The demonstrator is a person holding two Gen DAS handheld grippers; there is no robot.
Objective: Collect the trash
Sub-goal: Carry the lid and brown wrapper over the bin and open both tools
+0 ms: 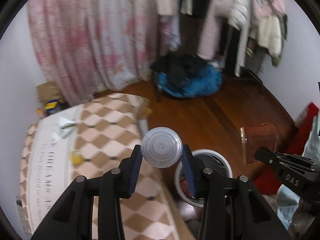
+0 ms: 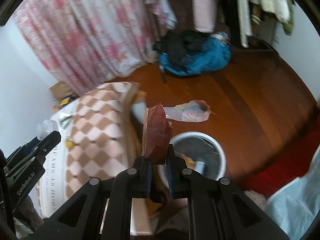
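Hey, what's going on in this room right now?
A person is collecting trash with two handheld tools. The left tool grips a clear plastic cup; the right tool is shut on a reddish-brown wrapper. Both hang near a white trash bin on the wooden floor, nothing dropped yet.

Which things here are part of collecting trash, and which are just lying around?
Job:
left tool holding clear plastic cup
right tool holding red wrapper
white bin
pink wrapper on floor

Lying about:
blue bundle
floral curtain
hanging clothes
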